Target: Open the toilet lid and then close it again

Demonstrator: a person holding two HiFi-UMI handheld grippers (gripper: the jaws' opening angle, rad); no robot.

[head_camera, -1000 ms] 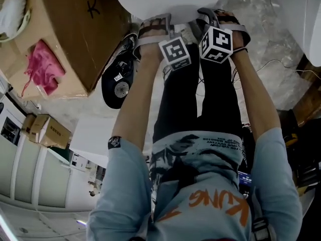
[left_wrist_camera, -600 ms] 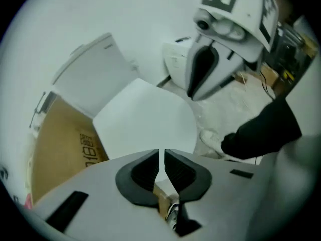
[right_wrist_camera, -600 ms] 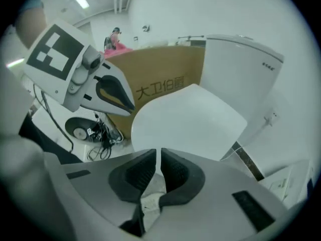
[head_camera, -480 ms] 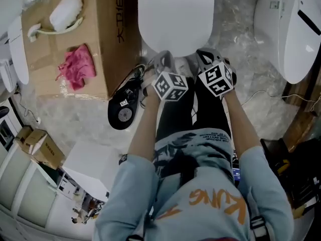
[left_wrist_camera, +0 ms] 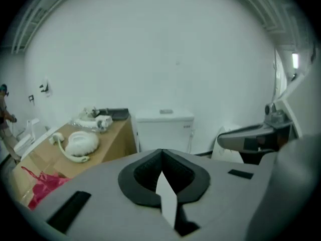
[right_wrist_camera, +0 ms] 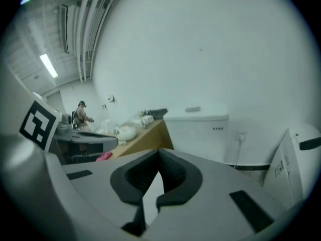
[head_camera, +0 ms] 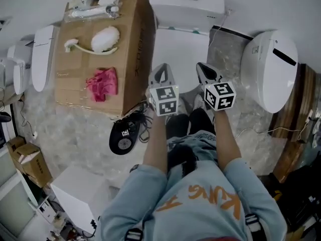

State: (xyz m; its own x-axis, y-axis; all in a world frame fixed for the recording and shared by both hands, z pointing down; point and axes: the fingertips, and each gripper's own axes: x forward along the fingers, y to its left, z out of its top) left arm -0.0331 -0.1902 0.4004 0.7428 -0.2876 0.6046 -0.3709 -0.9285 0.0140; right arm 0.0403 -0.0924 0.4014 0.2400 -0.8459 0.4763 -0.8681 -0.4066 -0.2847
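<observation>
With the toilet lid (head_camera: 179, 49) lying flat and closed at upper centre, the left gripper (head_camera: 161, 73) and right gripper (head_camera: 204, 72) hung above its front edge, jaws pinched together empty, apparently disengaged.

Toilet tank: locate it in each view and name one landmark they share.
Head view: toilet tank at top centre.
Left gripper view: toilet tank at centre.
Right gripper view: toilet tank slightly right of centre.
Shared landmark: cardboard box, directly left of the toilet tank in every view.
</observation>
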